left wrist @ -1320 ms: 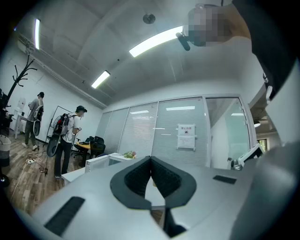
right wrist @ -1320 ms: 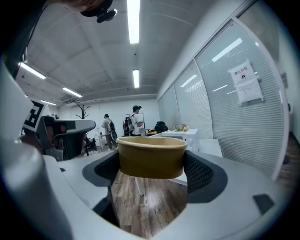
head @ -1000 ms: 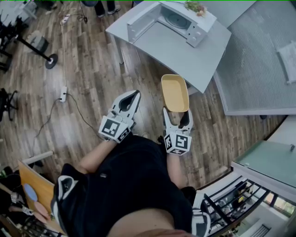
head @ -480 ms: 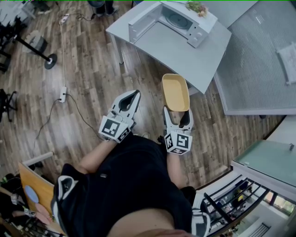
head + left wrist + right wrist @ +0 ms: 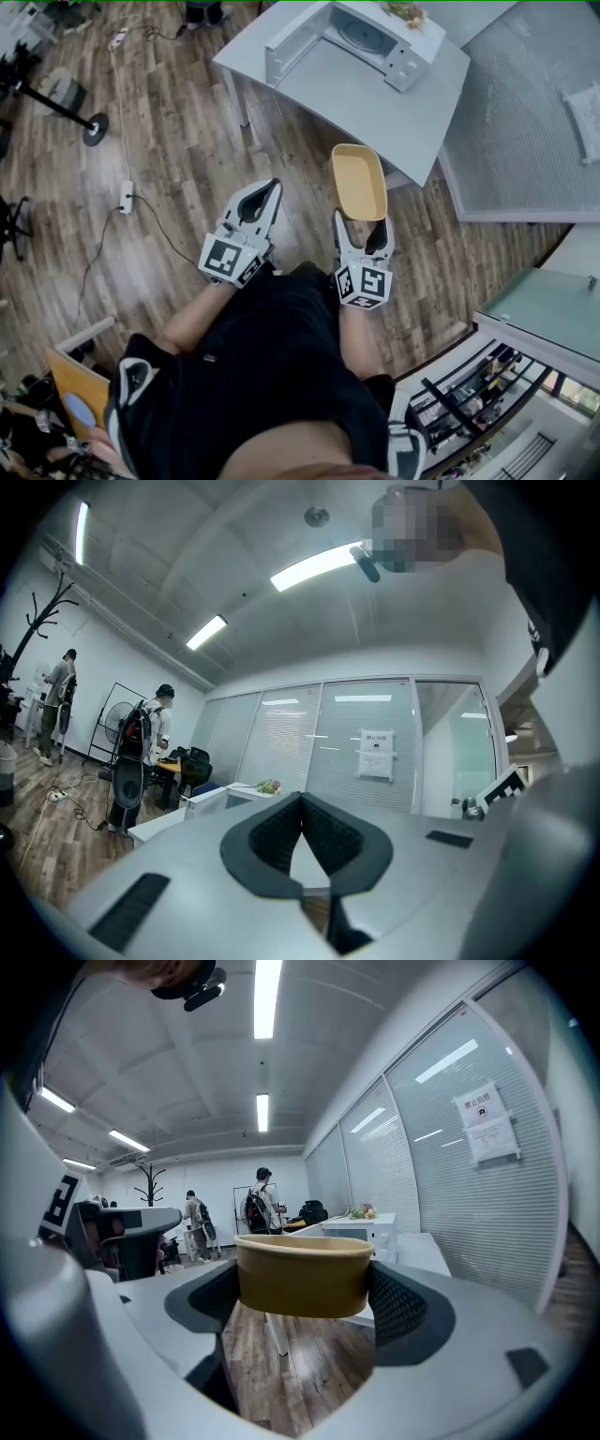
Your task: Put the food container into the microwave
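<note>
A tan, empty food container (image 5: 357, 183) is held out over the wood floor, my right gripper (image 5: 361, 223) shut on its near end; in the right gripper view the container (image 5: 305, 1274) fills the gap between the jaws. The white microwave (image 5: 354, 37) stands with its door open on the grey table (image 5: 375, 103) ahead, its turntable showing; it appears small and distant as the microwave (image 5: 361, 1228) in the right gripper view. My left gripper (image 5: 268, 190) hangs beside the right one, shut and empty, its tips meeting (image 5: 301, 797).
A power strip and cable (image 5: 127, 194) lie on the floor at left. A grey carpeted area (image 5: 525, 122) lies right of the table. A plant (image 5: 408, 11) sits on the microwave. People (image 5: 258, 1208) stand far back in the room, beside desks.
I have moved slightly closer to the table; it and the microwave shifted a little toward the top of the head view. Both grippers keep their hold and pose.
</note>
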`<state>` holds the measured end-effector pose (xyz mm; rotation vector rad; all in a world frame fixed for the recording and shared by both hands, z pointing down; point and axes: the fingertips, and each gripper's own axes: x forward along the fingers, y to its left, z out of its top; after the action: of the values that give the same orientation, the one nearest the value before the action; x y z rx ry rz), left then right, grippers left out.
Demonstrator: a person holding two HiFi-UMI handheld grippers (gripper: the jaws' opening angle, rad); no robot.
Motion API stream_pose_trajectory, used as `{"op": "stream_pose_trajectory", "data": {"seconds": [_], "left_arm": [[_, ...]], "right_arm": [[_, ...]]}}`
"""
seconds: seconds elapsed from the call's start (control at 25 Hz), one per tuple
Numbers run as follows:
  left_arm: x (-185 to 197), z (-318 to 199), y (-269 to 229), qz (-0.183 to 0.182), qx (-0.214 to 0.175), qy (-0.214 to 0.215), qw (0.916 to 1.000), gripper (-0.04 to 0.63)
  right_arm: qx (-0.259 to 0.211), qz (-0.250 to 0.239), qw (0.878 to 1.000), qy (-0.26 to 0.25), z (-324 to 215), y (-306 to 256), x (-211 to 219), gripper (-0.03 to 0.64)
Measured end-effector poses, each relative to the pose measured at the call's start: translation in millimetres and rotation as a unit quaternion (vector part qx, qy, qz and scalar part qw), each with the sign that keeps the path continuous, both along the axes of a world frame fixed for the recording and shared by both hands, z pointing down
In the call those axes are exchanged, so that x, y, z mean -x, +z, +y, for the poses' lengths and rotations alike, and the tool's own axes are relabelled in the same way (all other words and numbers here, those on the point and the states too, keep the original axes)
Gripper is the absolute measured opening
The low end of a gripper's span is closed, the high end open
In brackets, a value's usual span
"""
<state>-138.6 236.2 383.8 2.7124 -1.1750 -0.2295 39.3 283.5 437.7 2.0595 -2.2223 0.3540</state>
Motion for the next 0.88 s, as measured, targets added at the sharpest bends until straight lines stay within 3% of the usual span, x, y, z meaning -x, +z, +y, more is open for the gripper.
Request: {"op": "stream_pose_trajectory", "data": {"seconds": [0.44,0.88], "left_arm": [[1.8,-79.5,26.6,0.001,0.016,0.013,0.9998,0.021],[-75.1,-256.8,17.3,-0.009,0.013,-0.008,0.9998,0.021]], "right_arm": [[0.006,-0.01,1.0,0.014,-91.5,27.0,-2.7,0.449],[0.015,-0.018,1.0,-0.02,-290.6,41.6,-75.3,0.449]]}}
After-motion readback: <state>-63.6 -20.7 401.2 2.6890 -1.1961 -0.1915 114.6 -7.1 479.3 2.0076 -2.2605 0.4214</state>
